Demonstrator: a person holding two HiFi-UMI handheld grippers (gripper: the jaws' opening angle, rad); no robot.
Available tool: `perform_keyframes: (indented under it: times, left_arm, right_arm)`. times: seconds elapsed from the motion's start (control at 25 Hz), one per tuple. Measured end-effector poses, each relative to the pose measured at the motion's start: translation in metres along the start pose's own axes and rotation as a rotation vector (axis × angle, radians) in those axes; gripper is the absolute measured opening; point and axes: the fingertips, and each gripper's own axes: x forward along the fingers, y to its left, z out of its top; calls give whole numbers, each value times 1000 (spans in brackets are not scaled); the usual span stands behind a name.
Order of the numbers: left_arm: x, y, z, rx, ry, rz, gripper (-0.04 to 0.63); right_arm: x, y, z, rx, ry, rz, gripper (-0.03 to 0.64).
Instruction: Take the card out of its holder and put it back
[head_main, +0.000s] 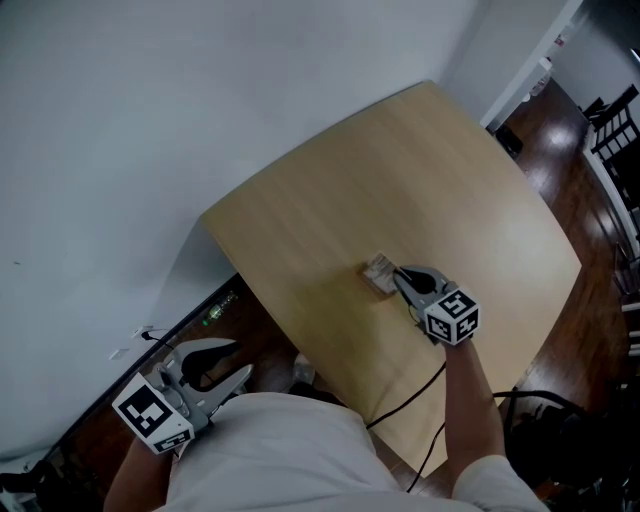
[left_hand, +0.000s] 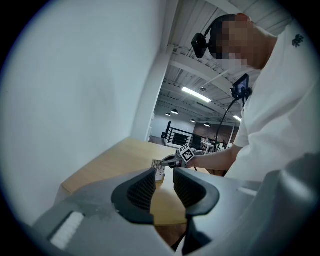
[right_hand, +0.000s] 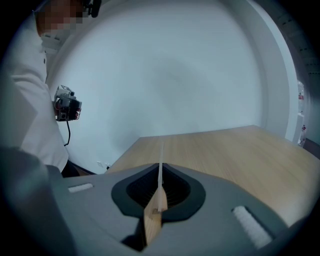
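Head view puts your right gripper (head_main: 398, 276) at the middle of the table (head_main: 470, 170), jaws pressed together on the card (head_main: 378, 270), which shows edge-on between them in the right gripper view. Your left gripper (head_main: 240, 358) hangs off the table's near left edge, jaws spread and gripping nothing. The holder cannot be told apart from the card.

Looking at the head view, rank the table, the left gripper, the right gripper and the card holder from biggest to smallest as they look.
1. table
2. left gripper and right gripper: the left looks bigger, but it seems nearer the camera, so I won't rank them
3. card holder
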Motion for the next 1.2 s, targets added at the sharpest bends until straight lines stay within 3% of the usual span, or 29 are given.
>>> perform_keyframes:
  times: [0.32,0.4,0.72,0.92,1.2]
  left_arm:
    - [-12,2,-2,-3,0,-10,121]
    - [-15,2,-3,1,-1,-20,120]
    - [-42,5,-9,23,-22,-71,121]
    - [-69,5,-15,58,-32,-147,120]
    - [-126,7,-30,99,-50,-231,119]
  right_arm:
    - [1,-2,1,-9,-4,-57,28]
    - [1,-4,5,-7,-12,-84,61]
    - [-36,2,30,3,-74,-303,158]
    - [-63,57,40,16,-90,-401,167]
    - [-77,202,40,23,-91,-479,167]
